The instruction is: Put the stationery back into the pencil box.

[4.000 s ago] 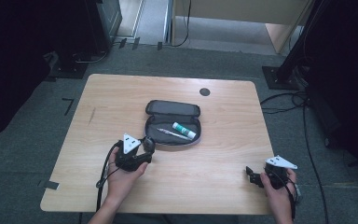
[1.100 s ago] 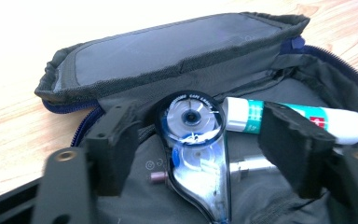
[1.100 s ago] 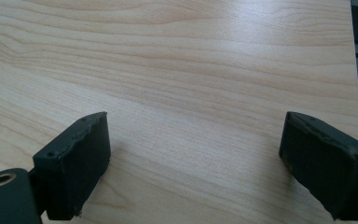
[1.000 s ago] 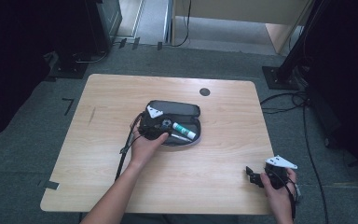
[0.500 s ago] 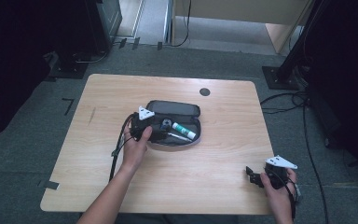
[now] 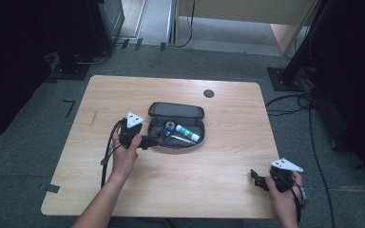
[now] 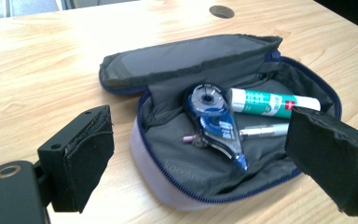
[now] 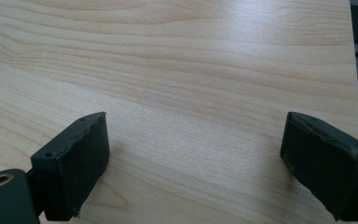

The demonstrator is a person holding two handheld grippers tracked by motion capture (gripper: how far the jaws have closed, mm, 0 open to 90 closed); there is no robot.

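The pouch lay unzipped near the middle of the pale wood-grain tabletop, a soft oval of dark grey fabric with a blue zip running round its rim. Its flat padded lid was folded back on the far side. Inside, on the creased lining, sat a correction-tape dispenser, teardrop-shaped in clear blue plastic with a round hub. Beyond it lay a glue stick, a smooth white and green cylinder. A slim metal pen rested between them, partly under the dispenser.

The left tool hovered just beside the pouch's near edge. Its jaws had just been opening and stood wide apart, their blocky black pads rough and frayed at the edges, gripping nothing; the pouch's near end showed between them. In the high view it sat at the pouch's left end, its grey three-cornered plate on top.

The right tool stood near the tabletop's right front corner, well apart from the pouch, jaws spread wide over bare wood and empty
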